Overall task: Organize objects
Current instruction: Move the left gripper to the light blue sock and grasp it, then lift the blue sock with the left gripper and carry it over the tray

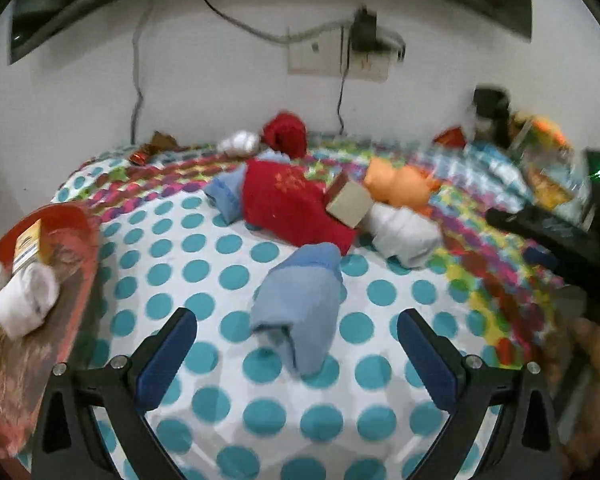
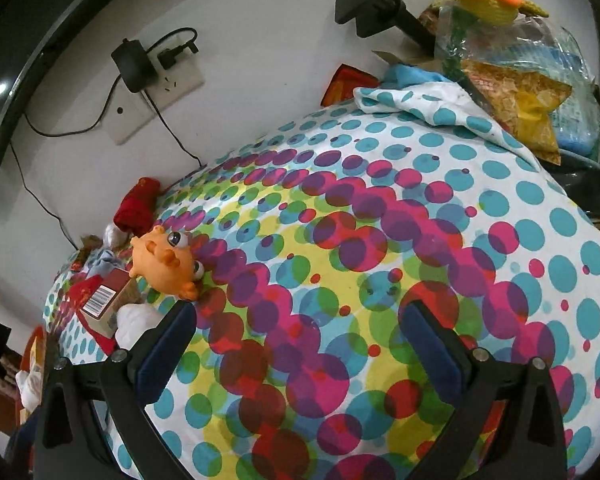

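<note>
White wall and a plugged-in socket plate [image 1: 332, 54] back a bed covered by a polka-dot sheet [image 1: 204, 264], where our jumble of soft things waits to be sorted.

Our left claw [image 1: 296, 332] is spread wide and grasps nothing; the rolled light-blue sock [image 1: 300, 304] lies on the sheet right between its fingers, not yet touched as far as we can tell. Beyond it sit a red cloth [image 1: 292, 204] with a small cardboard box [image 1: 350, 202] on it, a white sock roll [image 1: 406, 234] just beside the box, and an orange toy [image 1: 398, 184] farther back. At the left edge a red tray [image 1: 72, 232] already holds a white sock bundle [image 1: 24, 300] and a yellow carton [image 1: 30, 242] (so that looks like the collecting place).

Our right claw [image 2: 300, 328] is likewise released, hovering over bare patterned sheet, with the orange toy off to its left.

We judge the step in hand to be picking up the blue sock. Next we would need to lower and close the left fingers across the roll's middle, firmly enough that it does not unroll, then carry it left to the tray.
</note>
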`<action>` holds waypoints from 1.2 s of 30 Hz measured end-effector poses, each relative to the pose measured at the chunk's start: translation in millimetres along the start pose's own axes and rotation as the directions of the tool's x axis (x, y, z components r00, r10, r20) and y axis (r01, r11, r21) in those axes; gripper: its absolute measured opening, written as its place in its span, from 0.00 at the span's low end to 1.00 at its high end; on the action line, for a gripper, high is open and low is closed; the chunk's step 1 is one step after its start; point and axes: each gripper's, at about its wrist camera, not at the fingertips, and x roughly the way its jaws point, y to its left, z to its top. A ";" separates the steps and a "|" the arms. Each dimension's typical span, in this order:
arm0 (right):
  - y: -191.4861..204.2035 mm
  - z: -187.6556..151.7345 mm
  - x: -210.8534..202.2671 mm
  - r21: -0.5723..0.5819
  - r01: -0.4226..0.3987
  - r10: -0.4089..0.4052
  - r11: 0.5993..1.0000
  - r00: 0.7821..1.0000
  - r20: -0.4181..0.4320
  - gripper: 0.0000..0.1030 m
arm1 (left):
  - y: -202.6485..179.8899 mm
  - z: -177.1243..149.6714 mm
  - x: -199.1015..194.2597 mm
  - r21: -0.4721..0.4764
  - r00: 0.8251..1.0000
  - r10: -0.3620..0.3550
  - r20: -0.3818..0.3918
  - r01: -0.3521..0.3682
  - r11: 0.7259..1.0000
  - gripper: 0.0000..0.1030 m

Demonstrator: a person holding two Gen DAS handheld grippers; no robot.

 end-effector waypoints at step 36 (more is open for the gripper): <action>-0.6 -2.5 0.4 0.005 -0.016 0.016 1.000 1.000 0.005 1.00 | -12.2 54.1 -31.6 0.027 0.998 0.050 0.049 -0.051 0.998 0.31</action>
